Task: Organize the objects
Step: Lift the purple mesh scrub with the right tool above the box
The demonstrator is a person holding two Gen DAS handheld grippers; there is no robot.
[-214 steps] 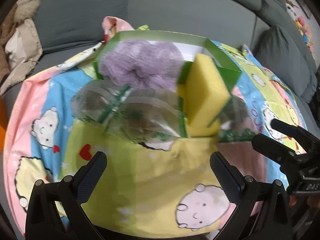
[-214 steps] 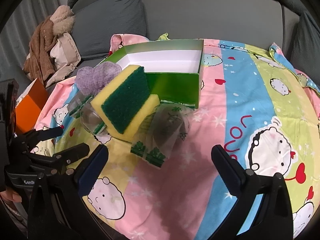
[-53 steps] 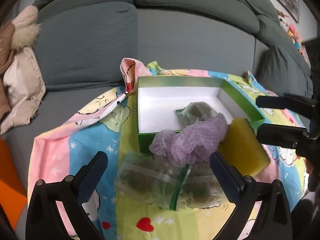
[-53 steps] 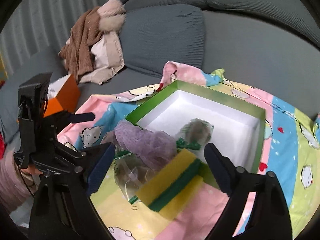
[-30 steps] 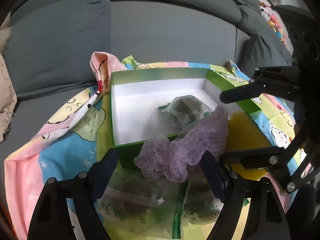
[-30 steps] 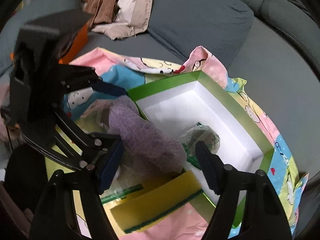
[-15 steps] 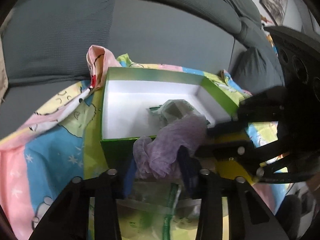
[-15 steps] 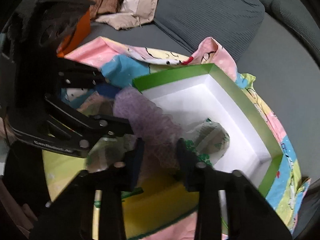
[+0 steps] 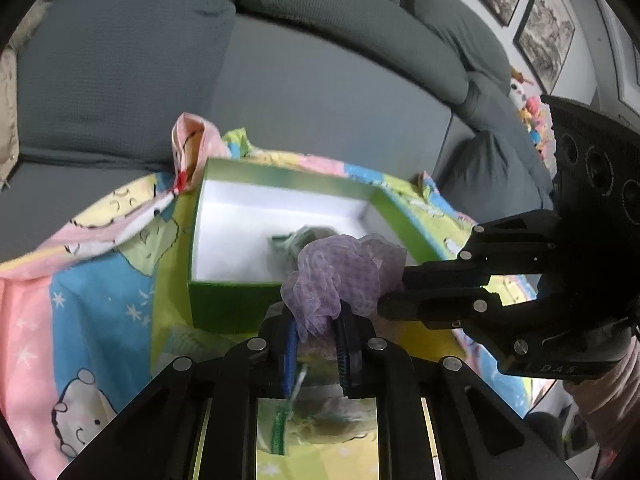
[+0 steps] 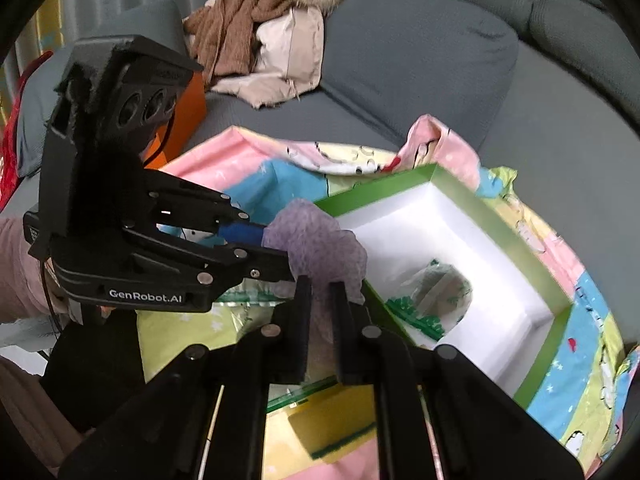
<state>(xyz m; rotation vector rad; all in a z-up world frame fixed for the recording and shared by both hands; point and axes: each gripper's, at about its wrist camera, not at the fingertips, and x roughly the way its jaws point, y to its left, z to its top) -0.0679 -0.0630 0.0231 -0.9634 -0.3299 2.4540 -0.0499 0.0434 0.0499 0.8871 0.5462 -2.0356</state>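
Both hand-held grippers have just closed on the purple mesh scrunchie (image 9: 340, 276): the left hand-held gripper (image 9: 318, 334) pinches its lower end, and the right hand-held gripper (image 10: 320, 300) has clamped it from the other side. The scrunchie hangs just ahead of both, over the near wall of the green box (image 9: 224, 304), where a clear packet (image 10: 432, 292) already lies. A yellow sponge (image 10: 332, 428) and a plastic bag (image 9: 288, 420) wait below on the cartoon blanket (image 9: 100, 292). I'd carry it forward evenly, clear the rim, then release both grips together over the white floor.
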